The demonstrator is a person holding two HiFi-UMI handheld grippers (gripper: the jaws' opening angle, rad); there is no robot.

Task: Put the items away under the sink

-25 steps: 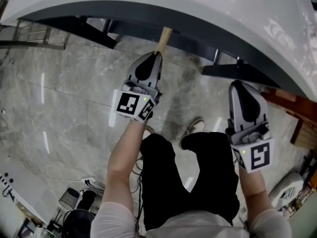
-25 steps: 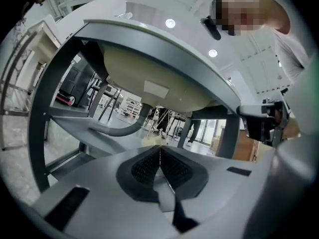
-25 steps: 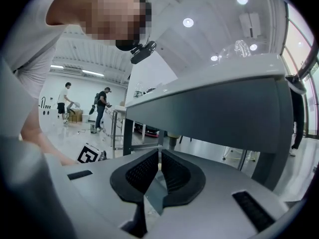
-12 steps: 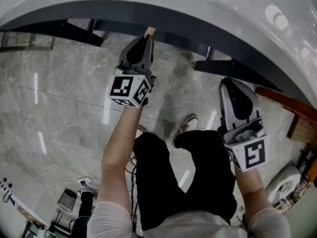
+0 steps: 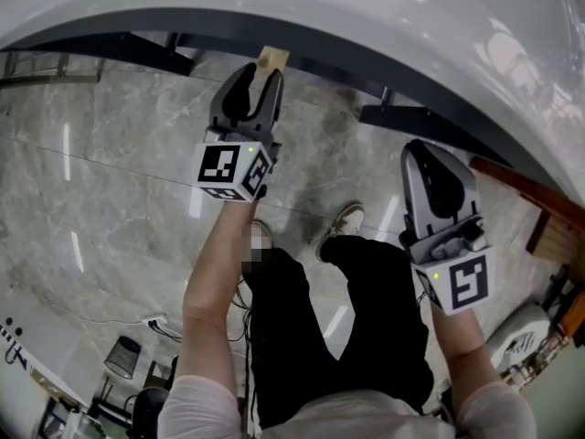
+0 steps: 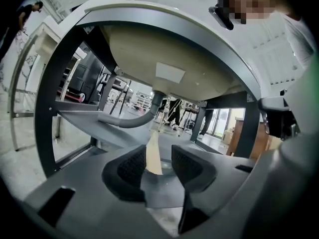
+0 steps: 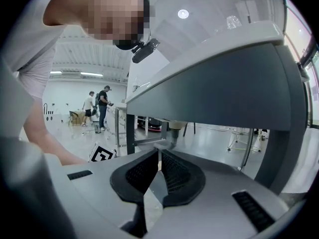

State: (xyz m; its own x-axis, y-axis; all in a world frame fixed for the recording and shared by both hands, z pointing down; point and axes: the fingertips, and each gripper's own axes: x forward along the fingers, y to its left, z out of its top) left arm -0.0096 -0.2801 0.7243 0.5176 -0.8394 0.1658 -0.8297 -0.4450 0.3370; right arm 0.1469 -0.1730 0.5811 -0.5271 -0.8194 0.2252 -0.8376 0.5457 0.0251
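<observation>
- Wooden piece [image 6: 152,154], a pale flat strip, stands between the jaws of the left gripper [image 6: 158,153], close against the left-hand pad; whether it touches that pad cannot be told
- Left gripper jaws stand wide apart and have just been opening; the right-hand pad is clear of the wooden piece, so no pad presses on it
- Far end of the wooden piece points ahead toward the grey drain hose [image 6: 130,122], over the dark grey shelf [image 6: 84,121] below the sink
- In the head view the left gripper [image 5: 260,73] reaches in under the front edge of the white counter [image 5: 366,16], with the end of the wooden piece [image 5: 273,58] showing just beyond its jaw tips
- Right gripper [image 7: 158,154] has its jaws closed together, pad against pad, with nothing seen between them
- In the head view the right gripper [image 5: 423,152] is held well apart from the left one, short of the counter edge and outside the cabinet frame
- Sink basin [image 6: 164,68] hangs above the left gripper, its beige underside carrying a pale label, and the drain hose leaves it at the centre
- Dark grey frame [image 6: 50,108] surrounds the space under the sink
- Marbled grey floor [image 5: 110,199] lies below, with the person's black trousers [image 5: 366,337] and one shoe [image 5: 345,219] between the two arms
</observation>
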